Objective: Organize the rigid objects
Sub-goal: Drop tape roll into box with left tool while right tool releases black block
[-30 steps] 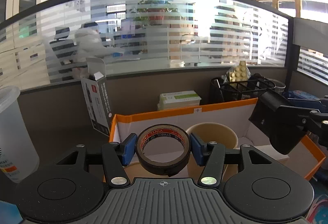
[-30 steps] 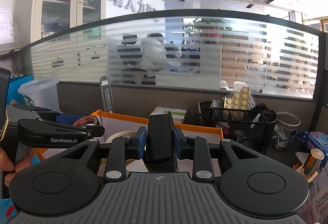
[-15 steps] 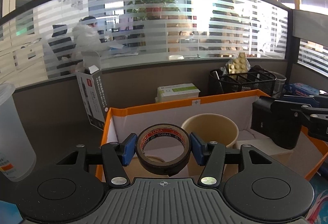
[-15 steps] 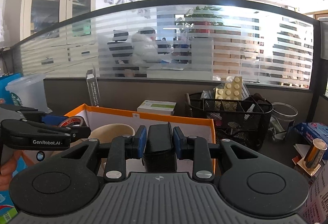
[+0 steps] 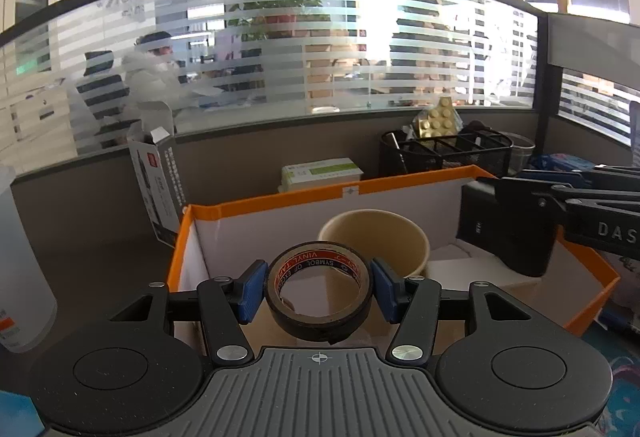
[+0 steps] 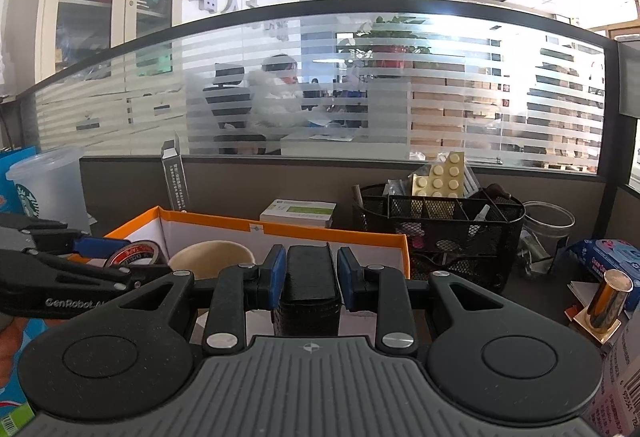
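While both grippers are hovering over an orange-rimmed cardboard box sitting on the worktop, each one is carrying an item. The left gripper is holding a roll of black tape, its blue-padded jaws pressing on the roll's two sides, with the roll's open centre facing the camera. The roll is hanging above the near left part of the box, just in front of a beige paper cup standing upright inside it. The right gripper is clamping a black rectangular case between its jaws; from the left wrist view this case is hanging over the right side of the box, above a white flat piece lying on the box floor. Behind the box, a black mesh organiser is holding blister packs of pills, and a green and white carton is lying flat beside it. A clear plastic cup is standing at the far left.
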